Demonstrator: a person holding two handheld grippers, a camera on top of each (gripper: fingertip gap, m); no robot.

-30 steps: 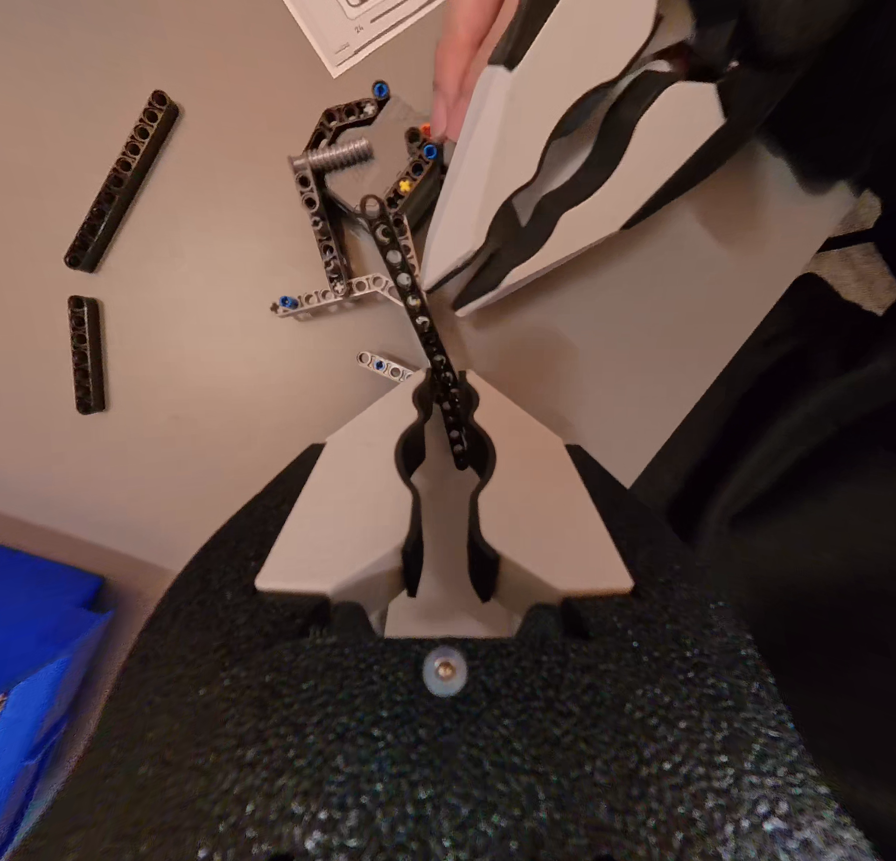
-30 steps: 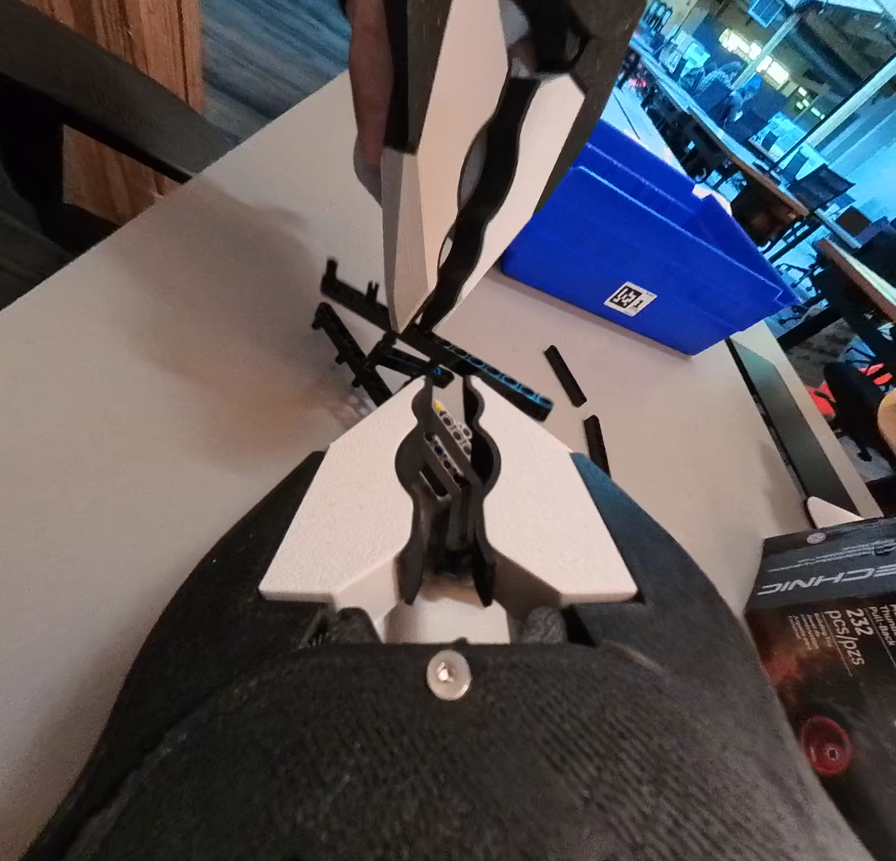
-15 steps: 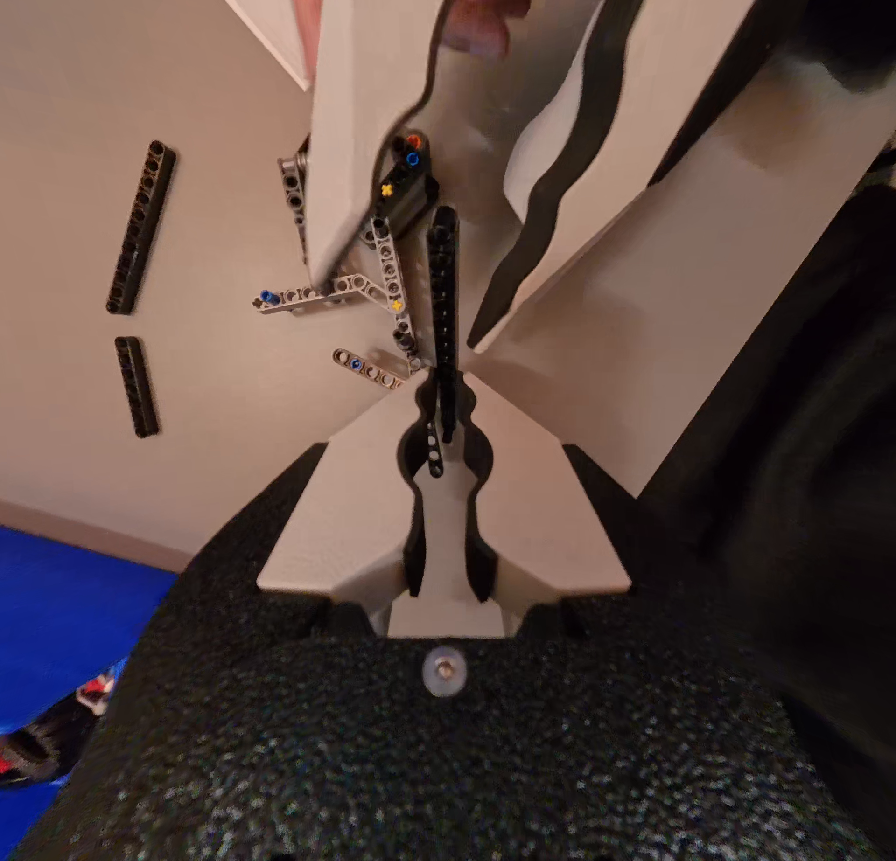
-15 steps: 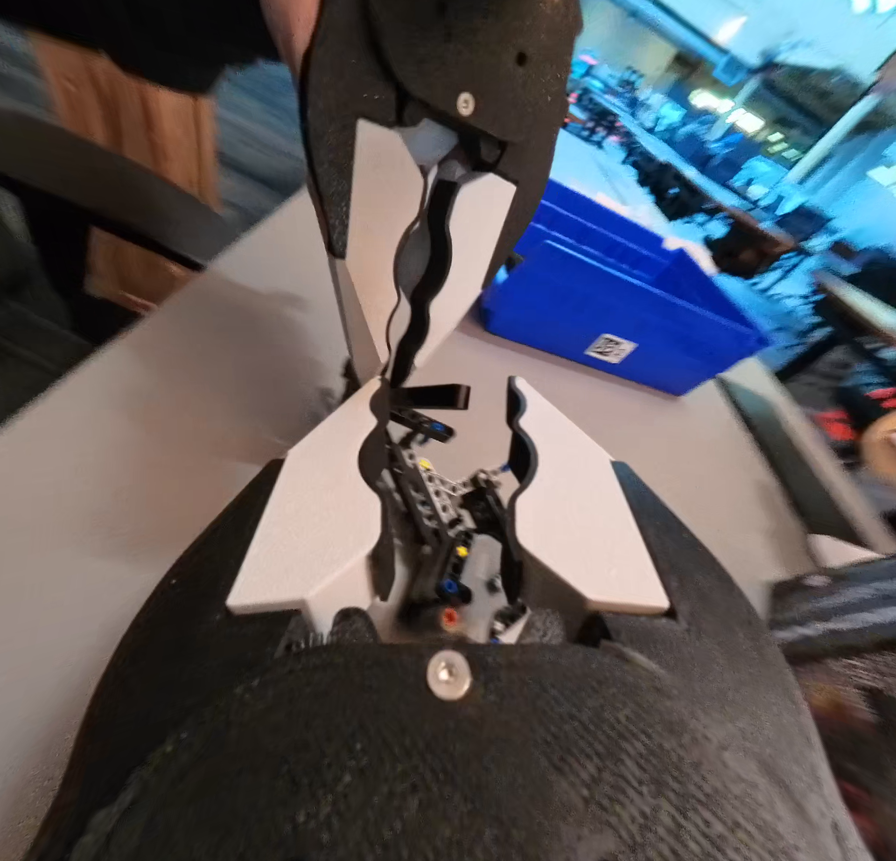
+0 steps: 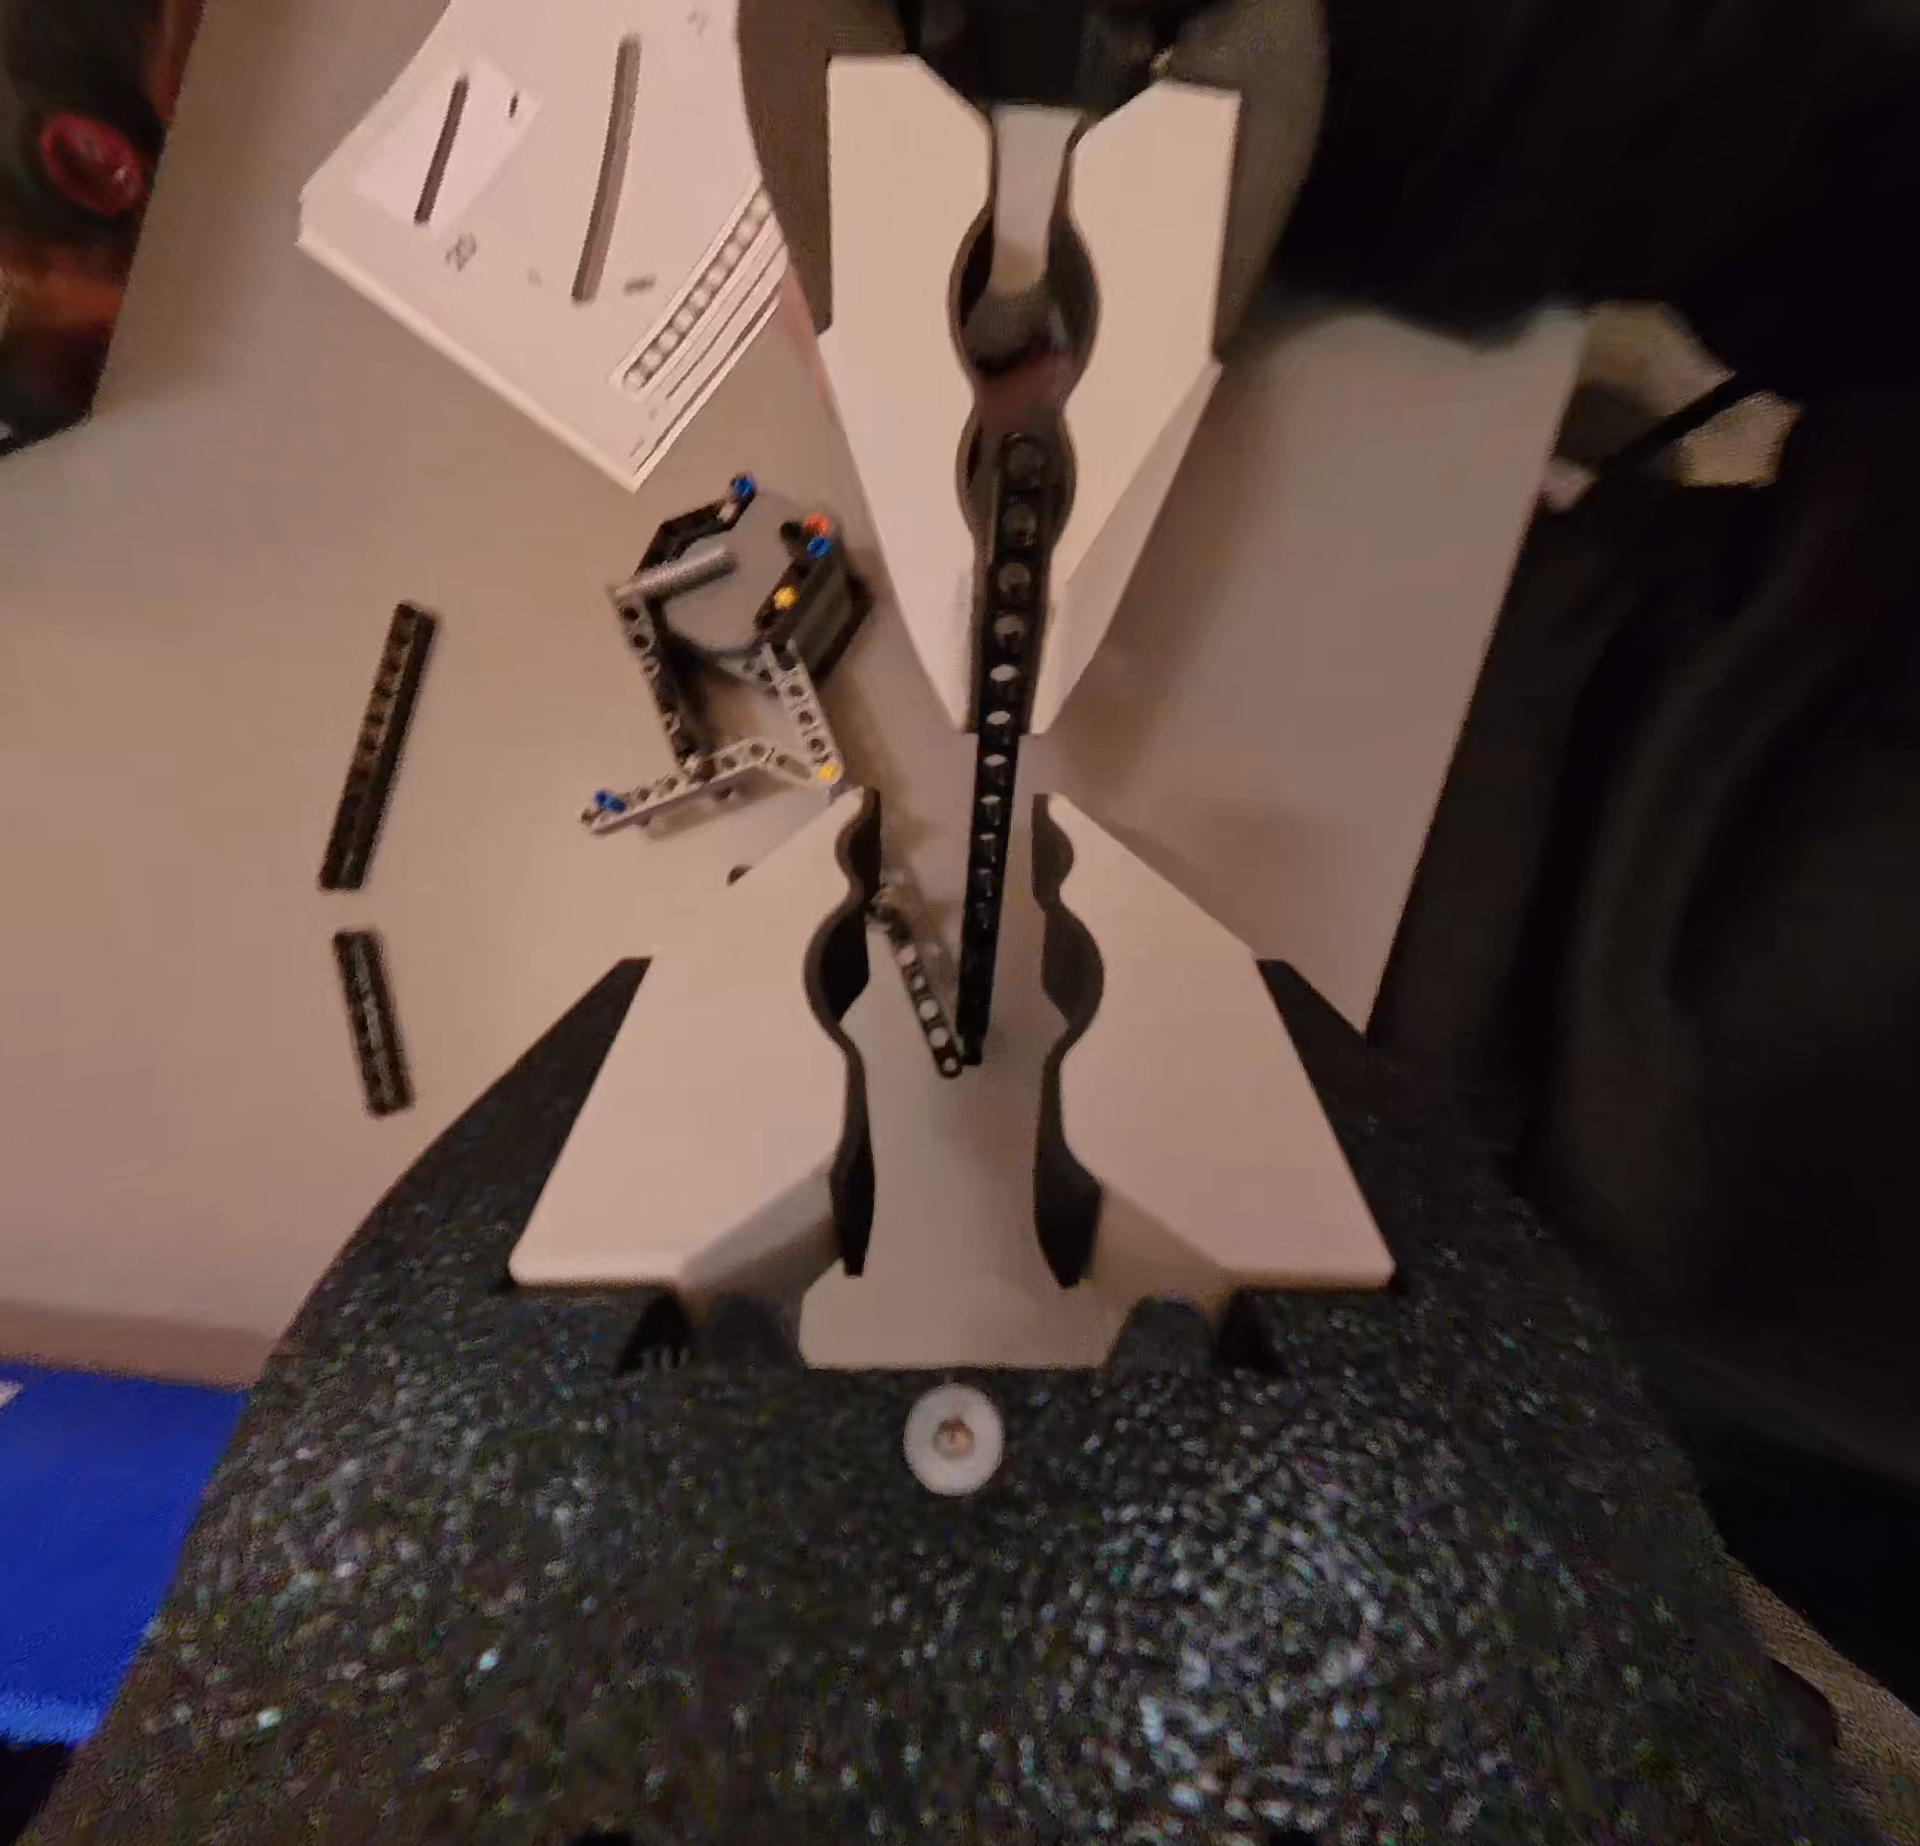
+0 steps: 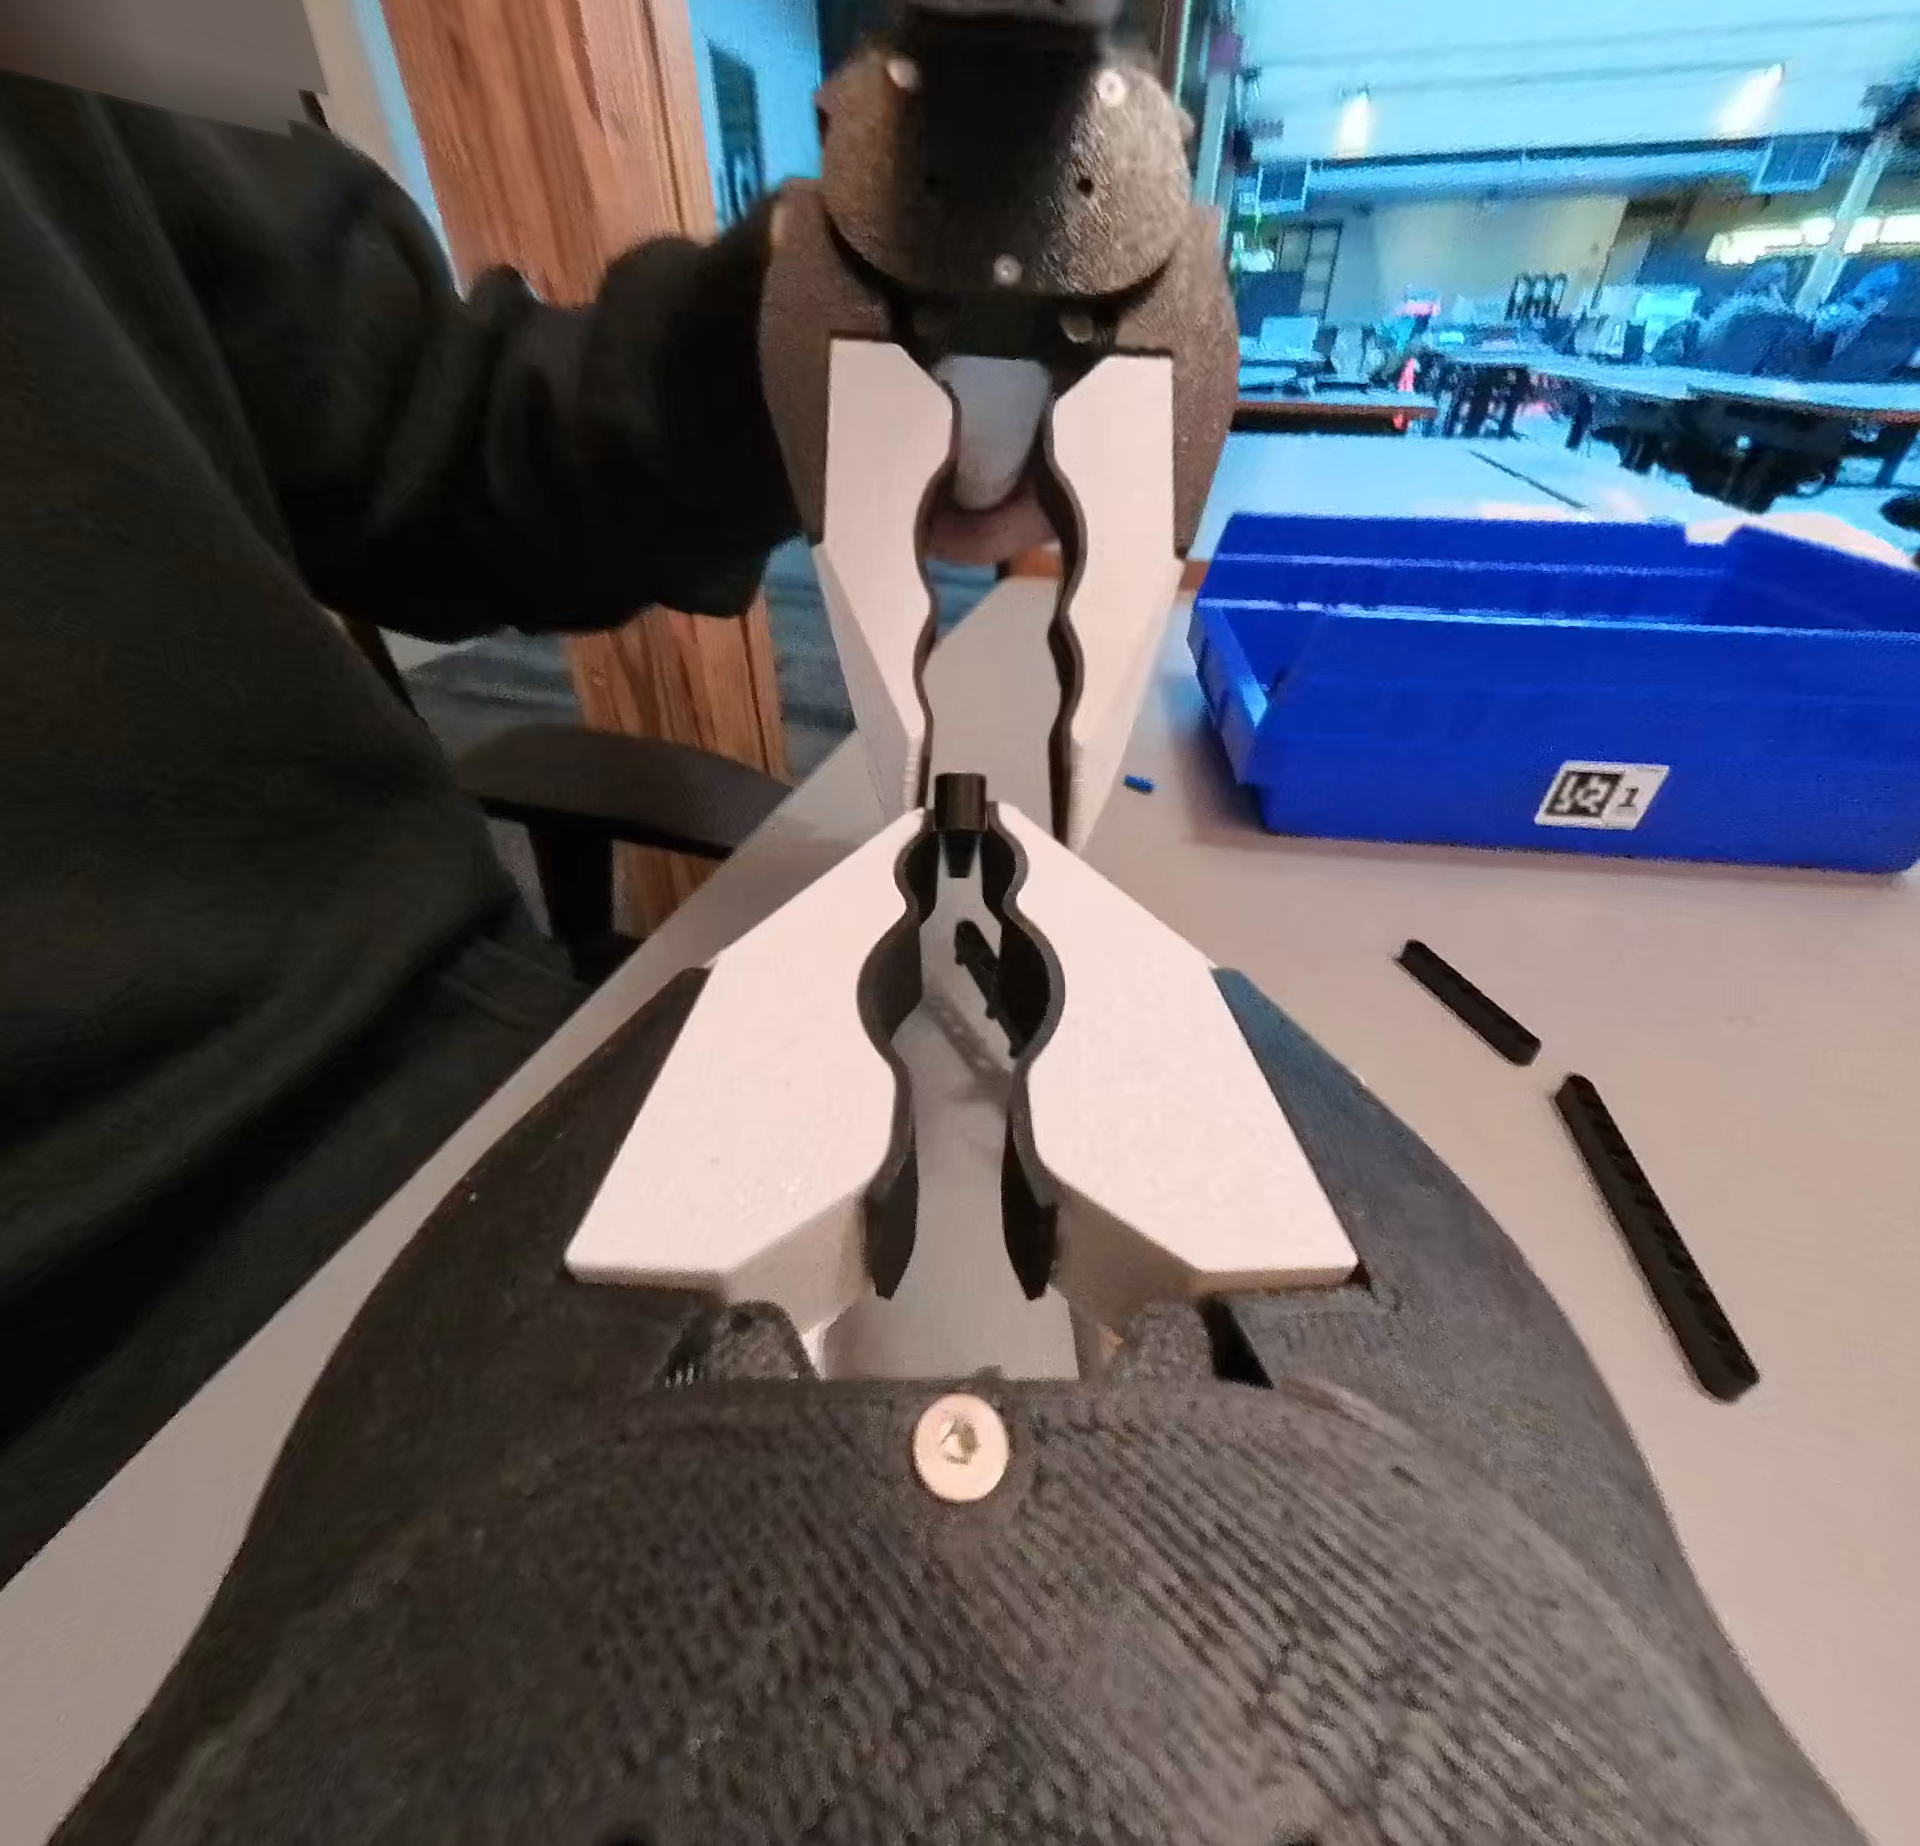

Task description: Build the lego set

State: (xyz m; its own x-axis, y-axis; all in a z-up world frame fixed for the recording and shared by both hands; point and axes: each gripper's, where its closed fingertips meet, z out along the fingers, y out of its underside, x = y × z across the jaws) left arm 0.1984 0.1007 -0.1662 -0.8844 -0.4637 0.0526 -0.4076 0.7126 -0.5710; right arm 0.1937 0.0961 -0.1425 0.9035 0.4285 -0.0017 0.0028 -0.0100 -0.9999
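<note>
Clamping the far end of a long black perforated plastic beam (image 5: pixel 1000 757) in the right tongs (image 5: pixel 997 726), holding it above the grey surface (image 5: pixel 208 653). Standing agape, the left tongs (image 5: pixel 951 809) around its near end, apparently not touching. Risking a twisted beam if closing off-centre, missing the half-built grey-and-black assembly (image 5: pixel 727 664) nearby.

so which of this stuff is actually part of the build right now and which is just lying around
In use:
- long black beam, held between the right hand-held gripper fingers
- left hand-held gripper, open
- part-built assembly

Lying about:
- two loose black beams
- instruction sheet
- blue bin
</note>
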